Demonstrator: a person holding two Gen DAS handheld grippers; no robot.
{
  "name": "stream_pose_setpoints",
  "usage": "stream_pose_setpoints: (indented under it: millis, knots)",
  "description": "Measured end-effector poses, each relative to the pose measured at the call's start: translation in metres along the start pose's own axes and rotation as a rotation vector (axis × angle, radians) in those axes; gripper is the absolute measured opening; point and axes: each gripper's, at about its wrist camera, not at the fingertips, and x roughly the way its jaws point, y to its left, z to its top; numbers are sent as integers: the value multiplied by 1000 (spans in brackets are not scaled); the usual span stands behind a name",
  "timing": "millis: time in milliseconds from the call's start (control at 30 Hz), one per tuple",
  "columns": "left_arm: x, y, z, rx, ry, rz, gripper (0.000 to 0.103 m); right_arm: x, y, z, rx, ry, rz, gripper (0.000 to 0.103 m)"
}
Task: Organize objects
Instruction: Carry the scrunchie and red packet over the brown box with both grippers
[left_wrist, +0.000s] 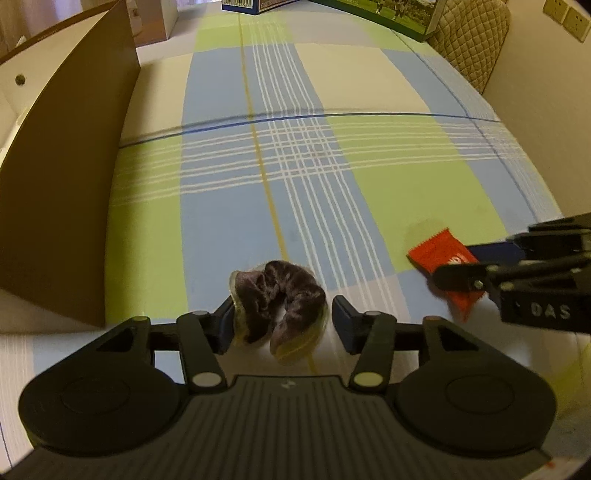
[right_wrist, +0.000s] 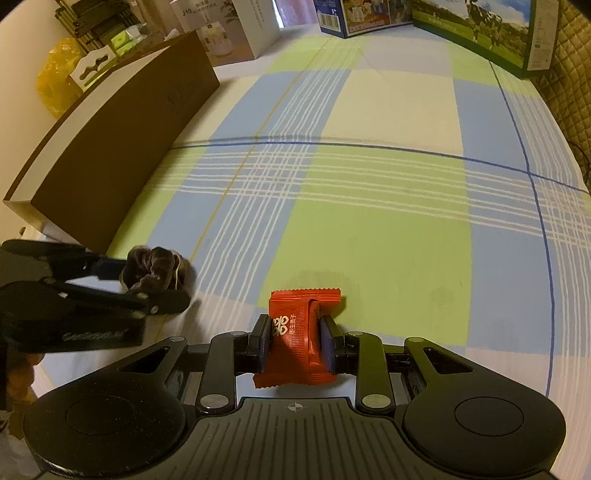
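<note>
A dark brown velvet scrunchie (left_wrist: 280, 295) lies in a clear wrapper on the plaid cloth, between the fingers of my left gripper (left_wrist: 282, 319). The left pad touches it; the right pad stands a little apart, so the jaws are open. The right wrist view shows the same scrunchie (right_wrist: 155, 267) and left gripper (right_wrist: 155, 286) at the left. My right gripper (right_wrist: 295, 343) is shut on a red snack packet (right_wrist: 295, 339), held just above the cloth. That packet (left_wrist: 439, 254) and the right gripper (left_wrist: 458, 264) show at the right edge of the left wrist view.
A long brown cardboard box (right_wrist: 122, 147) stands along the left side of the plaid cloth (right_wrist: 369, 221). Printed boxes (right_wrist: 480, 33) line the far edge, beside a quilted cushion (left_wrist: 469, 37). A yellow bag and shelf items sit behind the brown box.
</note>
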Motion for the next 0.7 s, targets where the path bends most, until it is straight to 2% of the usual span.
stream_pose_setpoints:
  millis: [67,200,367,700]
  knots:
    - [2,-2,1,7,0,17,45,-1,1,-1,4,-1,-3,26]
    - [1,-2,0,22,-11,34,32,-4,4,-4,7,-6,-5,26]
    - [-5,-1,-3,28,-22,30,21,-5,10,-5,-2,-11,-2,26]
    - [-24,4,-5,17,-62,17,20,-9,26,-3,-31,-27,3,26]
